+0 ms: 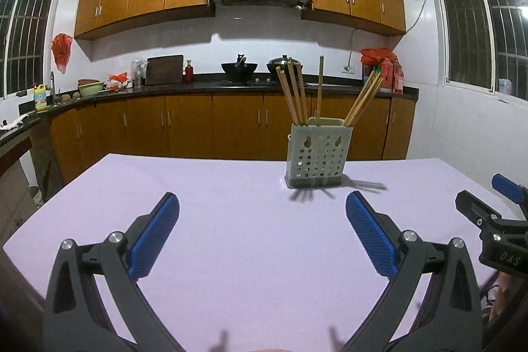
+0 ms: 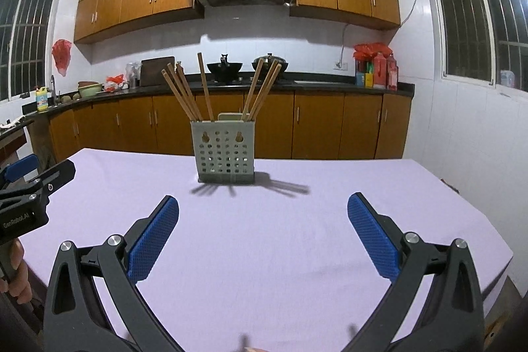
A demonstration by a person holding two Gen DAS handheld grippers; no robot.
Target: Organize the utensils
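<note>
A grey perforated utensil holder (image 1: 315, 158) stands on the lilac table (image 1: 231, 213) toward its far side, with several wooden chopsticks (image 1: 293, 94) leaning out of it. It also shows in the right wrist view (image 2: 226, 156), with its chopsticks (image 2: 184, 94). My left gripper (image 1: 262, 208) is open and empty, low over the table, short of the holder. My right gripper (image 2: 263, 209) is open and empty, also short of the holder. The right gripper's side shows at the left wrist view's right edge (image 1: 495, 220); the left gripper's side shows at the right wrist view's left edge (image 2: 29, 190).
Behind the table runs a dark kitchen counter (image 1: 204, 86) with woks, a cutting board, bottles and bowls, over wooden cabinets. Windows are on both side walls. The table's right edge (image 2: 488, 230) drops off near my right gripper.
</note>
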